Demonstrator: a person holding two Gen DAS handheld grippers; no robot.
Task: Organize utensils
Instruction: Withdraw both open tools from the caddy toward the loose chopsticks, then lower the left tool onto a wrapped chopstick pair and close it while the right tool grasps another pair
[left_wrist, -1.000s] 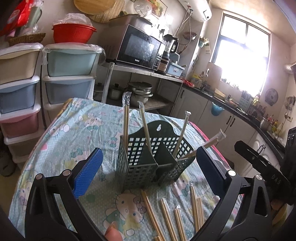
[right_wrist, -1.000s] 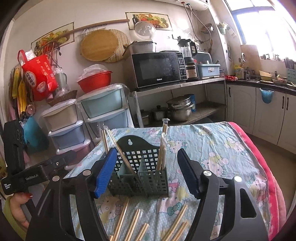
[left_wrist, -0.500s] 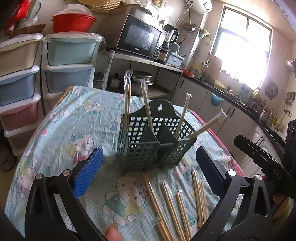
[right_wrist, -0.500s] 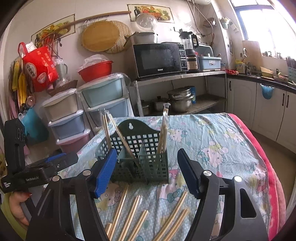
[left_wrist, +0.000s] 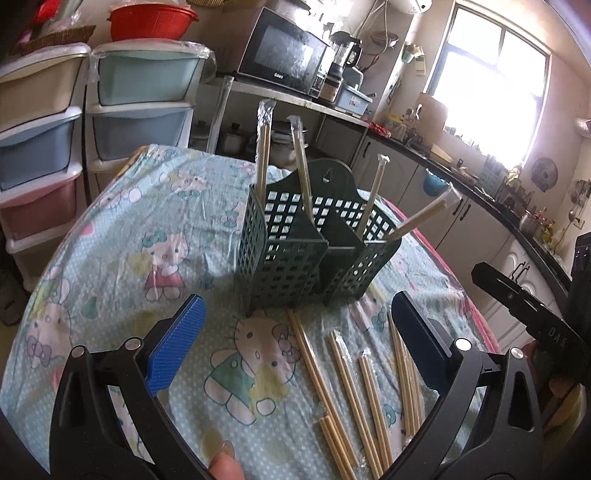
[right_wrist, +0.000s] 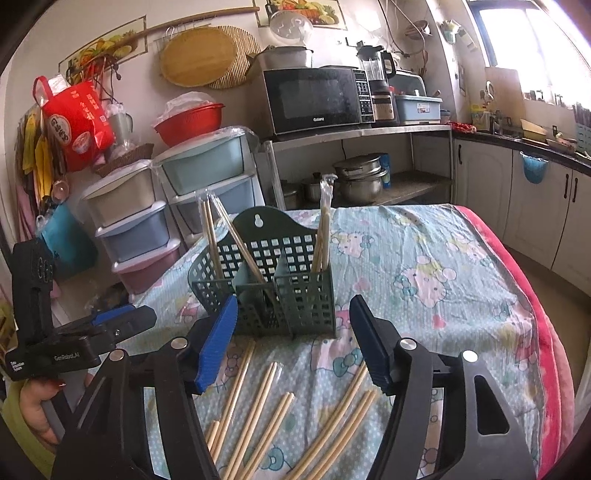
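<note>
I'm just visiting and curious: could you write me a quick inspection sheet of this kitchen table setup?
Surface: cartoon-print tablecloth.
Job's things: green holder with wrapped chopsticks upright in it; loose chopstick packs lying in front.
Clutter: nothing seen on the table.
Grippers: left gripper open, empty; right gripper open, empty, its jaws just closing a little.
Cables: nothing seen.
Surroundings: microwave, drawer units, window.
</note>
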